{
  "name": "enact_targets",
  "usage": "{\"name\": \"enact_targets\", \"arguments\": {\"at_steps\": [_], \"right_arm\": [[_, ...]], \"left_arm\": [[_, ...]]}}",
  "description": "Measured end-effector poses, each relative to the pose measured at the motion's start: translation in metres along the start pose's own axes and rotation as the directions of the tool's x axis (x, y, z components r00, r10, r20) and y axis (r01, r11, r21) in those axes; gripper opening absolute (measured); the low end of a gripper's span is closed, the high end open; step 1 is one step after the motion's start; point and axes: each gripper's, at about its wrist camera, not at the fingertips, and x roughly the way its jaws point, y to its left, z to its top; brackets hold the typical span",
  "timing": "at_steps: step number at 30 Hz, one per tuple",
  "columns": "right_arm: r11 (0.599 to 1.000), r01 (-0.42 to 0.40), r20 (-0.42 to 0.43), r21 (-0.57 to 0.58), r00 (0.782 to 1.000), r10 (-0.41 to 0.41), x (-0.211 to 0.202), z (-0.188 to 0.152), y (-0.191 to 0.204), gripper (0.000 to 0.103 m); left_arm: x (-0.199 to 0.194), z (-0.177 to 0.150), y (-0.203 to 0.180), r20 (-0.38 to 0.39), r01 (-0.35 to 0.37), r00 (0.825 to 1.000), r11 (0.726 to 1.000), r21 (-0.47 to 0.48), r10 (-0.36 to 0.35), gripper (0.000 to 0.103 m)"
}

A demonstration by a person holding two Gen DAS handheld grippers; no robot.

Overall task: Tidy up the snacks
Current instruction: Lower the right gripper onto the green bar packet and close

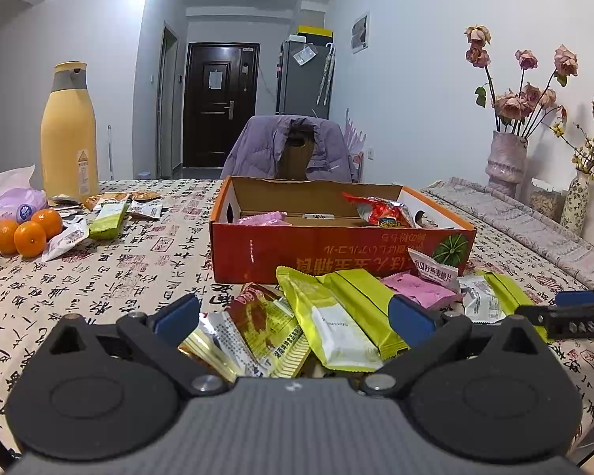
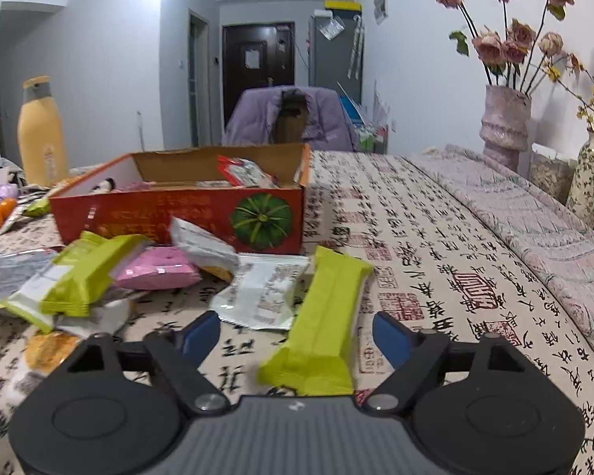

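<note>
An open red cardboard box (image 1: pixel 257 249) stands mid-table with a red packet (image 1: pixel 380 209) and a pink packet (image 1: pixel 263 219) inside; it also shows in the right wrist view (image 2: pixel 158 213). A pile of snack packets lies in front of it. My left gripper (image 1: pixel 295 316) is open over a brown-gold packet (image 1: pixel 265 324) and a yellow-green bar (image 1: pixel 336 316). My right gripper (image 2: pixel 297 334) is open, its fingers either side of a lone yellow-green bar (image 2: pixel 324 316) lying on the cloth. Its tip shows at the left wrist view's right edge (image 1: pixel 574 312).
A yellow thermos (image 1: pixel 69 134), oranges (image 1: pixel 27 233) and more packets (image 1: pixel 107 213) sit at the far left. Two flower vases (image 2: pixel 505 126) stand at the right by the wall. A chair with a purple jacket (image 1: pixel 289 146) is behind the box.
</note>
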Motion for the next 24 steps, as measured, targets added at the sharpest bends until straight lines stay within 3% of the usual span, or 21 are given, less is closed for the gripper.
{"name": "enact_targets", "arguments": {"at_steps": [2,7,13,18,24], "right_arm": [[1.000,0.010,-0.024,0.014,1.000,-0.009,0.010,0.006,-0.005,0.061],[0.998,0.037,-0.084,0.051,0.996,-0.033,0.038,0.022,-0.016,0.048],[0.998,0.064,-0.134,0.017,0.989,-0.061,0.060,0.022,-0.014,0.042],[0.999,0.035,-0.116,-0.034,0.992,-0.039,0.053,0.017,-0.014,0.038],[0.999,0.049,-0.047,-0.001,0.998,-0.049,0.038,0.011,-0.018,0.032]], "left_arm": [[-0.001,0.000,0.000,0.000,-0.001,1.000,1.000,0.000,0.001,0.103],[-0.001,0.000,0.000,0.000,-0.008,1.000,1.000,0.001,0.008,0.103],[-0.001,0.000,-0.001,-0.007,-0.009,1.000,1.000,0.006,0.009,0.103],[0.001,0.000,0.000,-0.015,-0.010,1.000,1.000,0.007,0.010,0.103],[0.001,-0.002,0.000,-0.023,-0.008,1.000,1.000,0.008,0.008,0.103]]}}
